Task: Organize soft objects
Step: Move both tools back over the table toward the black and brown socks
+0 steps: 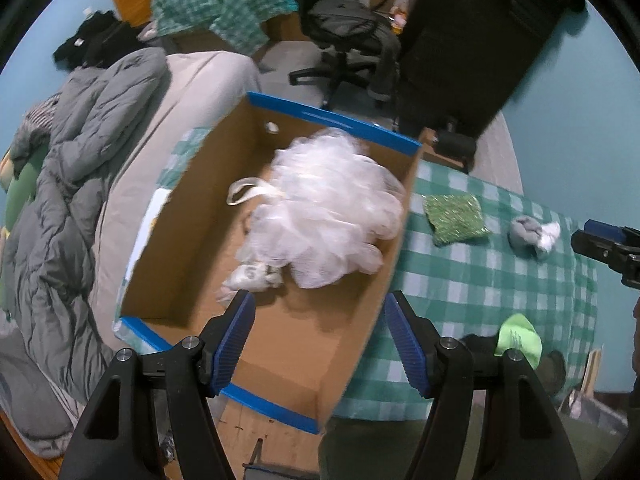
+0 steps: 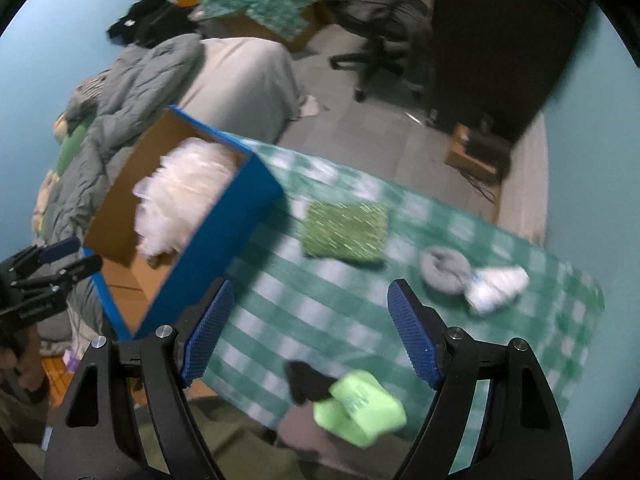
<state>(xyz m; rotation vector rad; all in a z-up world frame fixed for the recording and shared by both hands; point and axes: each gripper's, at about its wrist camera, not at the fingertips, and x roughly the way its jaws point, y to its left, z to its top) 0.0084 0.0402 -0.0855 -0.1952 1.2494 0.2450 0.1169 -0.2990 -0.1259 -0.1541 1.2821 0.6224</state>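
Box (image 1: 280, 344), under and ahead of left claw (image 1: 320, 344): white loofah (image 1: 328, 208) and one white sock bundle (image 1: 252, 276) inside; bundle mark, perhaps "5" or "S", not sure. Left claw: jaws apart, empty. Right claw (image 2: 310, 332): jaws apart, empty, over checked cloth (image 2: 280, 300). Left to stow, by the look: green scrubber (image 2: 344, 232) ahead; grey-white socks (image 2: 472, 276) ahead, right; lime-black sock (image 2: 356, 408) just below, between fingers; print on lime part blurred, unreadable. Task judged partly done: two in, three out. No brand legible.
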